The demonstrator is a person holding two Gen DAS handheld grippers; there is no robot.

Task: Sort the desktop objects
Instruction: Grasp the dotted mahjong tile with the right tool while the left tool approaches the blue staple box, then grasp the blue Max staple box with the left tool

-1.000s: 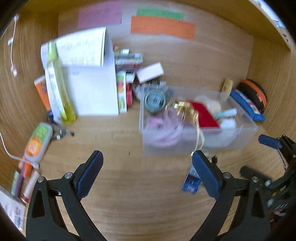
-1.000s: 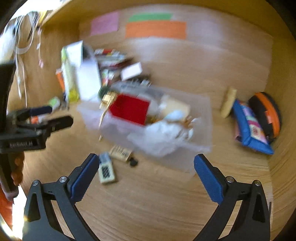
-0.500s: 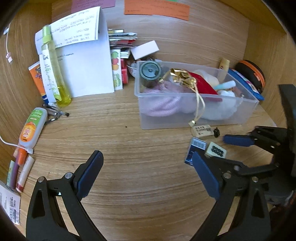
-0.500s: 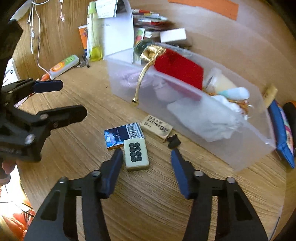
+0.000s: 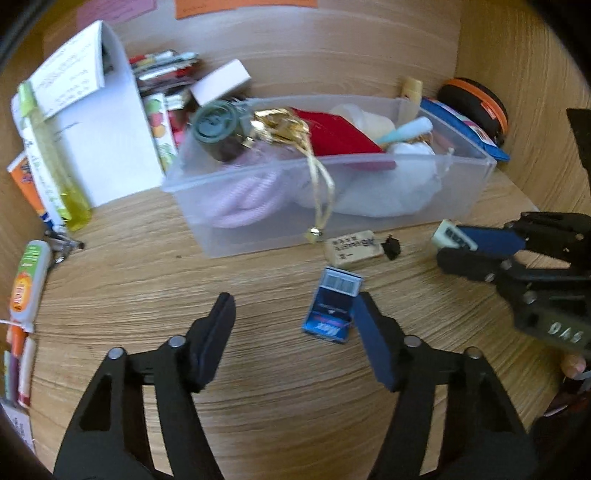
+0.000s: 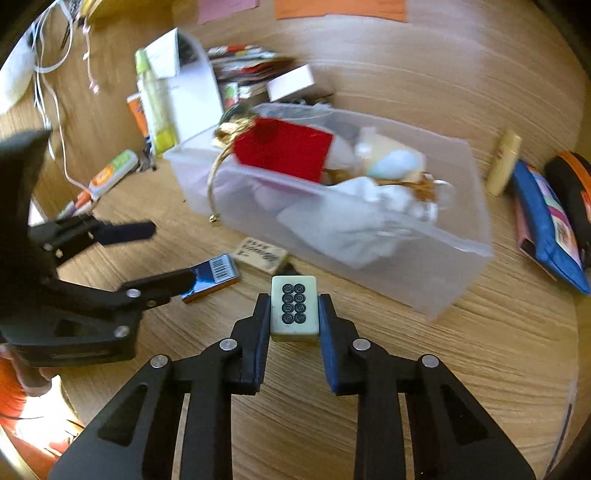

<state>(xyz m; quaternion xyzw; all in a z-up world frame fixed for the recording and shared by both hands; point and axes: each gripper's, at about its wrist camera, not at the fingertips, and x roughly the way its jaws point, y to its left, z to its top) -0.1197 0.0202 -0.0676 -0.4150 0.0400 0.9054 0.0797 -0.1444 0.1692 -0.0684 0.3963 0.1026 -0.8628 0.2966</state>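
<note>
Right gripper (image 6: 294, 317) has just been closing and now clamps my mahjong tile (image 6: 294, 305); left gripper (image 5: 293, 321), narrowing yet empty, has the blue box (image 5: 332, 310) at its two o'clock. Bin (image 5: 369, 229) half-filled, eraser (image 5: 352, 246) left.

Back wall of the wooden surface (image 5: 258, 387) has an orange paper strip (image 6: 340, 8) and a pink one (image 6: 227, 7) stuck on it, plus white cables (image 6: 48, 85) dangling off to the left.
</note>
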